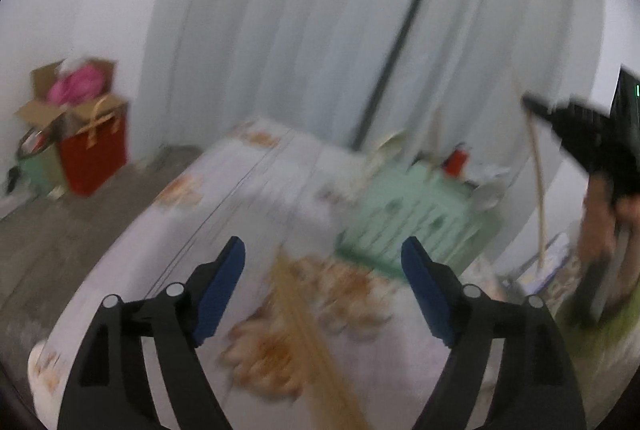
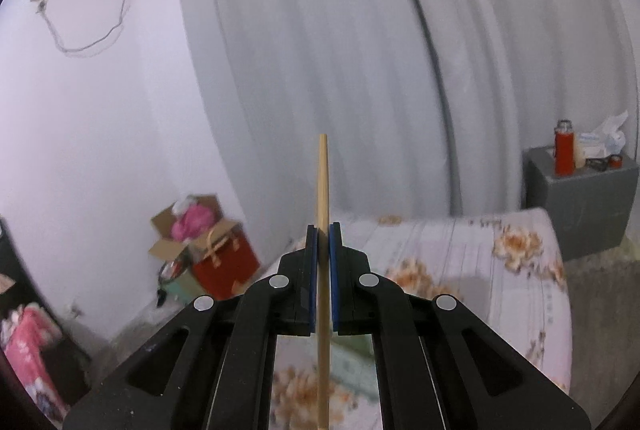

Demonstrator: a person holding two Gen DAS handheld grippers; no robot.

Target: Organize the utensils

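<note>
A: What was the right gripper (image 2: 323,230) doing?

B: Its blue pads (image 2: 335,270) were clamped on a slim pale wooden chopstick (image 2: 322,181). The stick ran straight up between them, its tip standing above the fingertips against the grey-white pleated curtain (image 2: 360,49). In the left wrist view the same gripper (image 1: 532,105) showed at the right edge, black, gripped by a person's hand (image 1: 604,222), with the stick hanging down from it.

A: And the left gripper (image 1: 324,262)?

B: Released. Its blue-padded fingers (image 1: 224,282) stood wide apart and nothing was pressed between them. No earlier picture was there to compare with.

A: Anything lying under it?

B: A blurred bundle of tan wooden chopsticks (image 1: 308,342) lay on the floral-printed white bedsheet (image 1: 168,262), crossing the gap between the fingers without touching either pad, as far as the blur allowed.

A: Where would utensils go?

B: A mint-green slotted plastic tray (image 1: 412,213) sat on the sheet beyond the fingertips, slightly right. Its compartments were too smeared to tell apart.

A: Beyond the bed?

B: A red thermos flask (image 2: 564,149) stood on a grey cabinet (image 2: 580,205), and a red paper bag (image 2: 224,266) sat by the wall.
</note>
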